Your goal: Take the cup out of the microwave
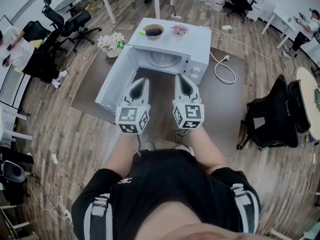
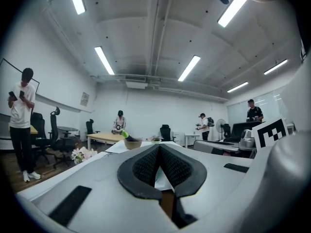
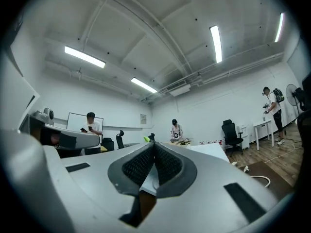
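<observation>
A white microwave (image 1: 192, 46) stands on a brown mat (image 1: 232, 91) on the floor, its door (image 1: 116, 79) swung open to the left. Inside the cavity I make out only the glass turntable (image 1: 165, 59); no cup shows in any view. My left gripper (image 1: 141, 81) and right gripper (image 1: 182, 79) are held side by side just in front of the open cavity, pointing level at it. Both are shut with nothing between their pads. In the left gripper view the left gripper (image 2: 159, 147) has its pads meeting, and so does the right gripper (image 3: 154, 144) in the right gripper view.
A bowl holding an eggplant (image 1: 152, 32) and a small flower piece (image 1: 179, 30) rest on the microwave's top. A potted bouquet (image 1: 111, 42) stands left of it. The white power cable (image 1: 222, 69) lies unplugged on the mat at the right. Office chairs, tables and people surround the area.
</observation>
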Action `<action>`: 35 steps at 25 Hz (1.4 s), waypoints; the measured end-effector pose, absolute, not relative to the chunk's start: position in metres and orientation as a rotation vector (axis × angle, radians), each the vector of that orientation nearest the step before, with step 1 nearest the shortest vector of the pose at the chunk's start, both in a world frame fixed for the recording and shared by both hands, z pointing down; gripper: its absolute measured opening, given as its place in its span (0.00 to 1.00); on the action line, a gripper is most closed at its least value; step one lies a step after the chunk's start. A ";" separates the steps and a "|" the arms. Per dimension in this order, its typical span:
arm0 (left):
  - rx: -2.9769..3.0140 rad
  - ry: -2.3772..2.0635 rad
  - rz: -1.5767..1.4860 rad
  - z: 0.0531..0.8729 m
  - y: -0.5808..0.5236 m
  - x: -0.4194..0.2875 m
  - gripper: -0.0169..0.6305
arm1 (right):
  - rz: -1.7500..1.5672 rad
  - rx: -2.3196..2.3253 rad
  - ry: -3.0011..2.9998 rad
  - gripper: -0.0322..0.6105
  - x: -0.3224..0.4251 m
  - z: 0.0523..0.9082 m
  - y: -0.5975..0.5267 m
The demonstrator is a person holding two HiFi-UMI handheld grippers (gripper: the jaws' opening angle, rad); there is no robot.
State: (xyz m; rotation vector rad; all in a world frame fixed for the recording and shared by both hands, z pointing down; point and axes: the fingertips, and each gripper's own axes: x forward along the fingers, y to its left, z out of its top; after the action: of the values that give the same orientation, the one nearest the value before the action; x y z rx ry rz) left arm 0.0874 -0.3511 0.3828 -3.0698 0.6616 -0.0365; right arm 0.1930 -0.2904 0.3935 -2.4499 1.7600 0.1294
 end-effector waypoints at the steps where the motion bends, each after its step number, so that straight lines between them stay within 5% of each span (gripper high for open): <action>1: -3.070 0.637 -0.035 0.382 -0.357 0.088 0.03 | 0.133 -2.460 1.755 0.05 0.192 0.395 -0.296; 9: -3.099 0.528 -0.057 0.393 -0.395 0.089 0.03 | 0.141 -2.504 1.697 0.05 0.186 0.403 -0.329; 10: -3.102 0.522 -0.060 0.395 -0.398 0.090 0.03 | 0.131 -2.484 1.712 0.10 0.185 0.405 -0.333; 13: -3.112 0.518 -0.068 0.400 -0.407 0.092 0.03 | 0.097 -2.421 1.778 0.51 0.182 0.410 -0.350; 18: -3.124 0.535 -0.082 0.408 -0.419 0.093 0.03 | 0.000 -2.452 1.808 0.75 0.192 0.438 -0.375; 35: -3.150 0.632 -0.274 0.469 -0.476 0.094 0.03 | -0.351 -2.695 1.674 0.76 0.273 0.568 -0.514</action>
State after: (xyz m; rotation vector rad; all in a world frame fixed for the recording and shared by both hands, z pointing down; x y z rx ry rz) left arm 0.0938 -0.4762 0.4692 -3.1496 0.6317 -0.2739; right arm 0.2735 -0.5140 0.5679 -2.6950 1.6743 -0.3512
